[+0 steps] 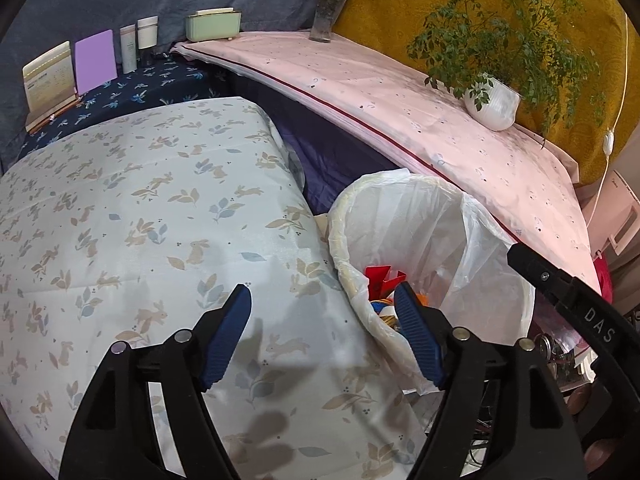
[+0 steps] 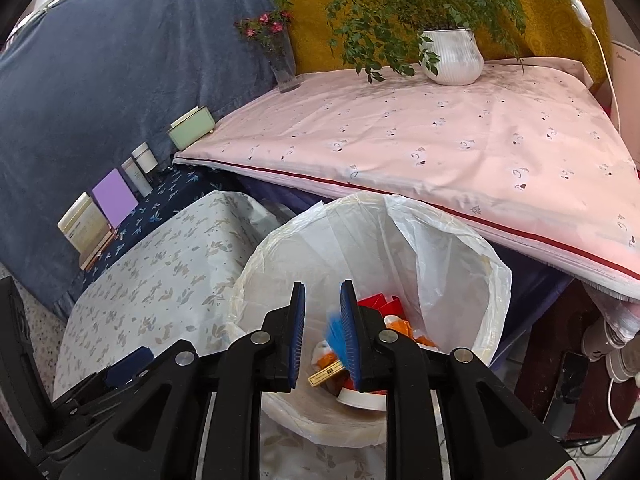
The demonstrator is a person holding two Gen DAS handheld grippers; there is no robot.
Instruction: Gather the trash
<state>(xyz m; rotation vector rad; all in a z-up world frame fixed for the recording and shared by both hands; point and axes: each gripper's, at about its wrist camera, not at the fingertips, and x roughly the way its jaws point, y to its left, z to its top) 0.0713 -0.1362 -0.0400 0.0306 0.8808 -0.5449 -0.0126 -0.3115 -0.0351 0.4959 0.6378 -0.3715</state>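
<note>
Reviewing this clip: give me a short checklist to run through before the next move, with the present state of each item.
1. Left hand-held gripper empty: ok, its jaws stand wide with nothing between them.
2. Right hand-held gripper empty: cannot tell, narrow gap, and a blurred blue scrap shows in it.
3. Right hand-held gripper over the bin: ok.
4. Bag liner folded over the rim: ok where visible.
5. Room left in the bin: ok, trash lies low inside.
6. More trash on the rabbit-print cloth: cannot tell, none in the visible part.
</note>
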